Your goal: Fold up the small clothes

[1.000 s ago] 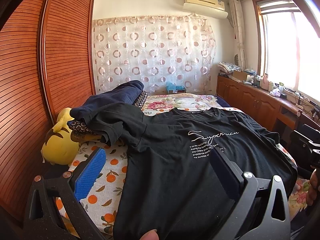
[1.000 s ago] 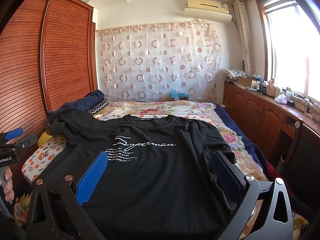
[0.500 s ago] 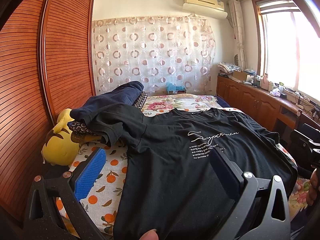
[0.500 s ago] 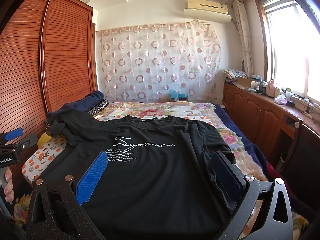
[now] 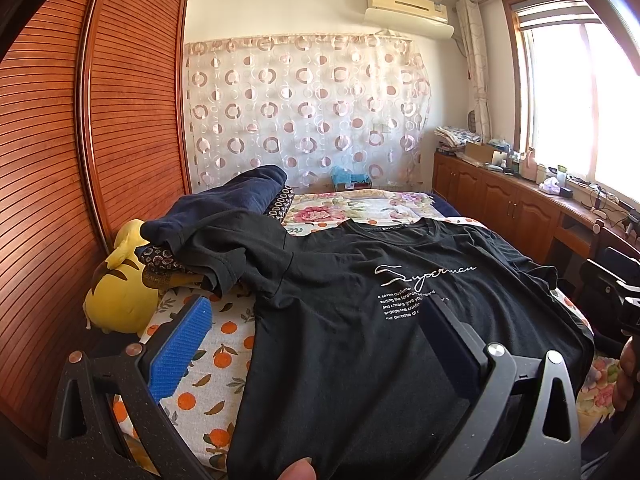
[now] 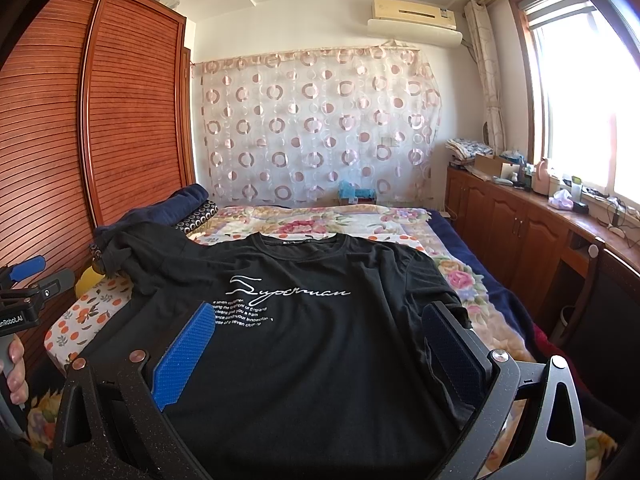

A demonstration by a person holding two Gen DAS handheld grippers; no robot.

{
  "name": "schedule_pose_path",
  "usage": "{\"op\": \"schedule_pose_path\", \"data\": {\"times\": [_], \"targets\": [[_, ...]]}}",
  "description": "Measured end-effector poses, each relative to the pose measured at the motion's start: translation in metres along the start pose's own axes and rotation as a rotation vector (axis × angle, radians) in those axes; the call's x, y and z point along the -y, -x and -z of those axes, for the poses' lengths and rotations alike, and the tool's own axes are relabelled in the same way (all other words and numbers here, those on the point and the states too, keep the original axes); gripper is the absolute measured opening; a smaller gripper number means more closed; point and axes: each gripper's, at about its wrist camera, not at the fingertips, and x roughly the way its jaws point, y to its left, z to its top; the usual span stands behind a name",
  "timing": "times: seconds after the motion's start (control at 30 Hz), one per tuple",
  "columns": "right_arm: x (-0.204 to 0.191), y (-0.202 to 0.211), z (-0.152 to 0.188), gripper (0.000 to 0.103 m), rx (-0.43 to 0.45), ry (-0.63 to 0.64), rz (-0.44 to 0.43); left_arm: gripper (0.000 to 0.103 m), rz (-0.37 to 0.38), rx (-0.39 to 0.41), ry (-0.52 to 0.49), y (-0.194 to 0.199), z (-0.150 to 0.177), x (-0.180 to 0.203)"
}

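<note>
Nothing has moved: both grippers, left gripper [image 5: 316, 344] and right gripper [image 6: 320, 344], hover spread over the soft, light shirt [image 6: 304, 320]; pinch its hem corners.

The black T-shirt's [image 6: 304, 360] hem runs off the bottom edge — its small white print [image 6: 244, 314] is unreadable.

This is a bedroom in a home. A bed [image 6: 400, 220] with a flowered cover fills the middle. Tall slatted wooden wardrobe doors [image 6: 132, 120] stand at 9 o'clock. A curtain [image 6: 316, 124] patterned with circles hangs on the far wall at 12 o'clock, with an air conditioner [image 6: 414, 14] above it. A sunlit window [image 6: 580, 92] at 3 o'clock sits over low wooden cabinets [image 6: 500, 220] cluttered with household things. A yellow plush toy [image 5: 120, 292] lies beside the bed.
</note>
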Motion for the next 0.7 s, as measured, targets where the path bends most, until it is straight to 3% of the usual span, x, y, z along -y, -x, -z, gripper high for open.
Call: {"op": "schedule_pose_path", "data": {"times": [0.7], "targets": [[0.0008, 0.0006, -0.0033, 0.103, 0.007, -0.004, -0.003, 0.103, 0.001, 0.006, -0.002, 0.0028, -0.0089, 0.0007]]}}
